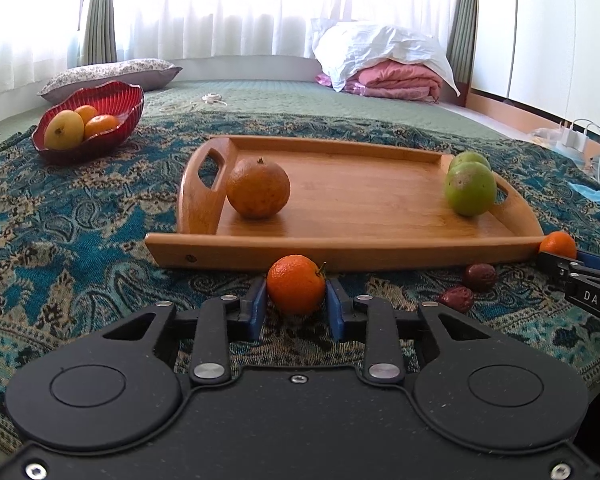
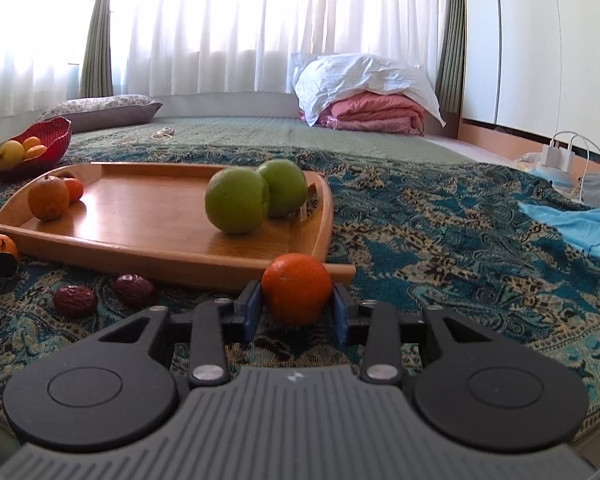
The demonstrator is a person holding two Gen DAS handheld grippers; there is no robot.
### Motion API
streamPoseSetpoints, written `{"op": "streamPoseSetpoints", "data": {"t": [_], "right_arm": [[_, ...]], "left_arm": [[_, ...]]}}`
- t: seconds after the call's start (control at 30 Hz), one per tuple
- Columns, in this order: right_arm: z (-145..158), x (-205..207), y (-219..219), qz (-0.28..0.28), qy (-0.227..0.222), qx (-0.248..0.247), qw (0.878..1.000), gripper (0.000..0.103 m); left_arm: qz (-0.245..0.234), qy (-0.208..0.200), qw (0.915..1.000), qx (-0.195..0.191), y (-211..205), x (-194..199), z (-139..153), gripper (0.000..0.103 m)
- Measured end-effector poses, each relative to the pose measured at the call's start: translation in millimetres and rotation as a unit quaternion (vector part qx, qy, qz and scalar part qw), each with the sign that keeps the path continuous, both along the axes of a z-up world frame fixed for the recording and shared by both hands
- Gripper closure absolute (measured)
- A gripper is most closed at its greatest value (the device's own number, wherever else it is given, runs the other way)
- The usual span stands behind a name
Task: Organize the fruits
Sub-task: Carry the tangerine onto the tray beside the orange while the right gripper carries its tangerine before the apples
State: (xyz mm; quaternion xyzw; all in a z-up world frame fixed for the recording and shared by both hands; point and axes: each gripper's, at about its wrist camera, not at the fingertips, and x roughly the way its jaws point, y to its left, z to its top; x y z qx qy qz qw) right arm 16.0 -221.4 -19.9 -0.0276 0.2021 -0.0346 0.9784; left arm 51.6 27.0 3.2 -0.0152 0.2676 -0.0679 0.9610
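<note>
**Left wrist view: two mandarins gripped, tray ahead**

Item: small mandarin (image 1: 296,284), glossy, stem on, clamped in my left gripper (image 1: 296,300) just before the wooden tray (image 1: 340,250). My right gripper (image 2: 296,304) clenches a second mandarin (image 2: 296,288) at the tray's corner. I judge both need lifting clear of the rim, then setting down gently beside the large orange (image 1: 258,188), away from the green fruits (image 1: 470,188).

Bright curtained window (image 1: 260,4), patterned bedspread (image 1: 80,220), pillow (image 1: 112,74)

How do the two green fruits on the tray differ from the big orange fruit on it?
The green fruits sit paired, apparently touching, at the wooden tray's right end; the big orange fruit sits at the left end by the handle. Green skin versus brownish orange. All rest ungripped on the tray.
</note>
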Motion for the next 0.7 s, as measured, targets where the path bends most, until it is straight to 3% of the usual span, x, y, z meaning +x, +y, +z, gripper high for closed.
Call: {"op": "streamPoseSetpoints", "data": {"t": [0.37, 0.7], "right_arm": [[20.6, 11.4, 4.7, 0.006, -0.027, -0.007, 1.0, 0.062], [22.8, 35.4, 16.9, 0.021, -0.013, -0.018, 1.0, 0.062]], "left_arm": [[0.014, -0.029, 0.9994, 0.011, 0.6, 14.3, 23.2, 0.074], [0.021, -0.006, 0.9995, 0.022, 2.2, 47.8, 26.1, 0.074]]}}
